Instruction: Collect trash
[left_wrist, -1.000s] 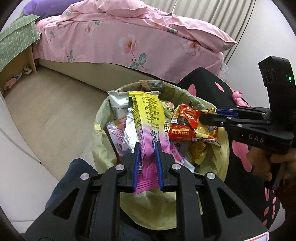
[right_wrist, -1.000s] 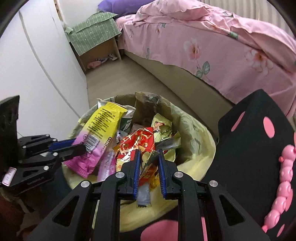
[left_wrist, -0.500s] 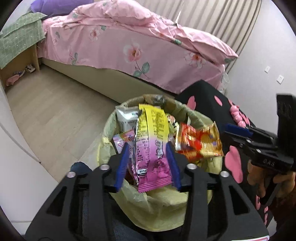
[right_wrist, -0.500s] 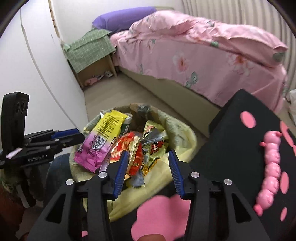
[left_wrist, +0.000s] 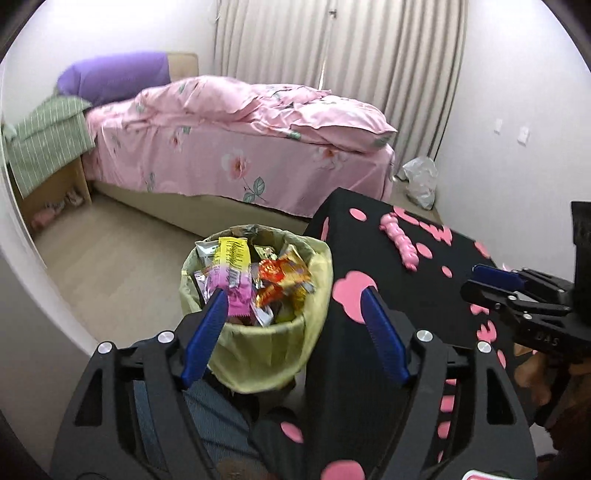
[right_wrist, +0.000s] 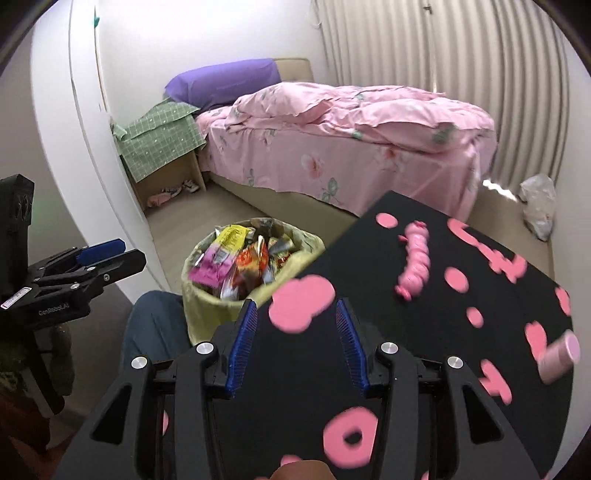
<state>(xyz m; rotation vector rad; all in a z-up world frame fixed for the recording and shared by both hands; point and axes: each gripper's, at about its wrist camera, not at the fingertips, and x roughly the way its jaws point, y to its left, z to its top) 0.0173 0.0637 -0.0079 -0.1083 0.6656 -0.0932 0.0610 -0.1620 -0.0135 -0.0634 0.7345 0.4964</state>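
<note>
A bin lined with a yellow-green bag stands on the floor beside the table, heaped with snack wrappers. A yellow-and-pink wrapper and a red-orange wrapper lie on top of the heap. My left gripper hangs above and behind the bin; its jaws are opening with nothing between them. It also shows at the left edge of the right wrist view as the left gripper. My right gripper is open and empty over the table's near corner.
A black table with pink spots carries a pink caterpillar toy and a pink cylinder. Behind are a pink bed, a nightstand under green cloth and a white bag. A knee in jeans is beside the bin.
Both grippers opened and let go of their wrappers, which now lie in the bin. Both hands pulled back and up, so the bin looks smaller and farther away.
</note>
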